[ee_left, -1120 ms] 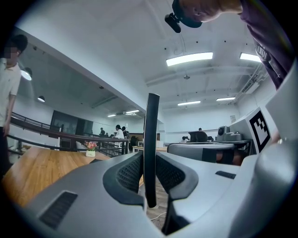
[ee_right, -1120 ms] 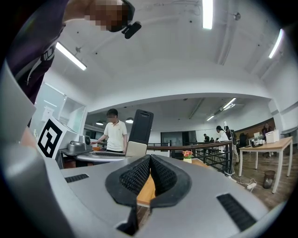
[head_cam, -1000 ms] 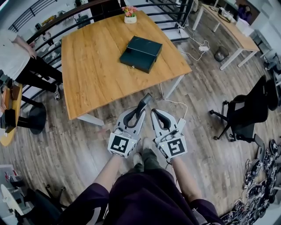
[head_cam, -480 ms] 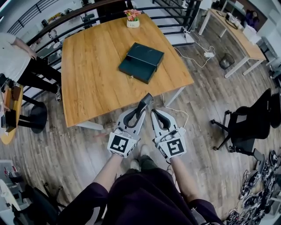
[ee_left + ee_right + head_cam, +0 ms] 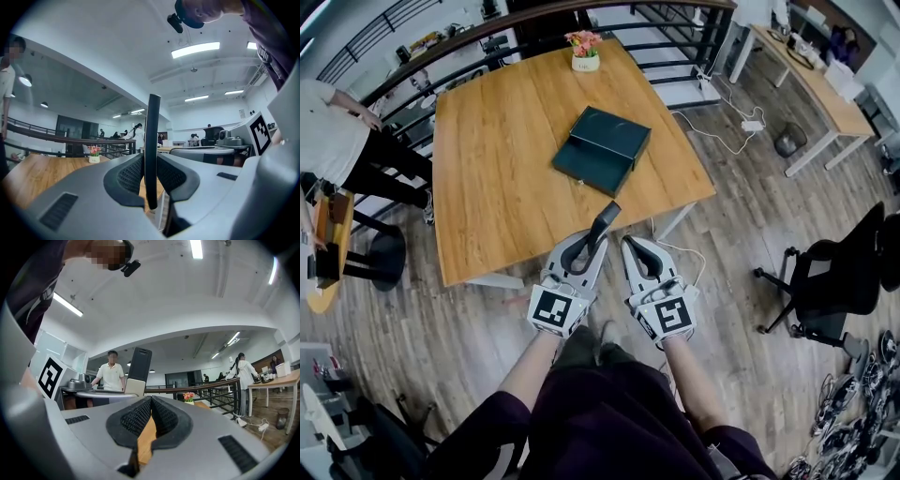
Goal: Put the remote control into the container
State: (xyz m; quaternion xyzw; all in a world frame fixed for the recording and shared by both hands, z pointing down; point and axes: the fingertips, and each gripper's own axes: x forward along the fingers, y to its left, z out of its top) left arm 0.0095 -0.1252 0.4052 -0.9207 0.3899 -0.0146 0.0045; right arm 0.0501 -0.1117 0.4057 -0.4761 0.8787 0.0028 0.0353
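A dark slim remote control (image 5: 605, 219) stands up out of my left gripper (image 5: 592, 238), whose pads are shut on its lower end. In the left gripper view the remote control (image 5: 152, 154) shows edge-on between the ribbed pads. My right gripper (image 5: 629, 243) sits just right of it, shut with nothing in it; its view shows the remote control (image 5: 139, 363) off to the left. The container, a dark green box (image 5: 602, 148), lies on the wooden table (image 5: 497, 159) ahead. Both grippers hover at the table's near edge.
A small pot of flowers (image 5: 585, 52) stands at the table's far edge by a black railing (image 5: 441, 42). A person (image 5: 342, 131) stands at the left near a stool (image 5: 380, 253). A black office chair (image 5: 834, 277) and floor cables (image 5: 727, 127) are on the right.
The table has come closer in the head view; the remote's tip now overlaps the table's near edge. Both grippers keep the same pose and grip.
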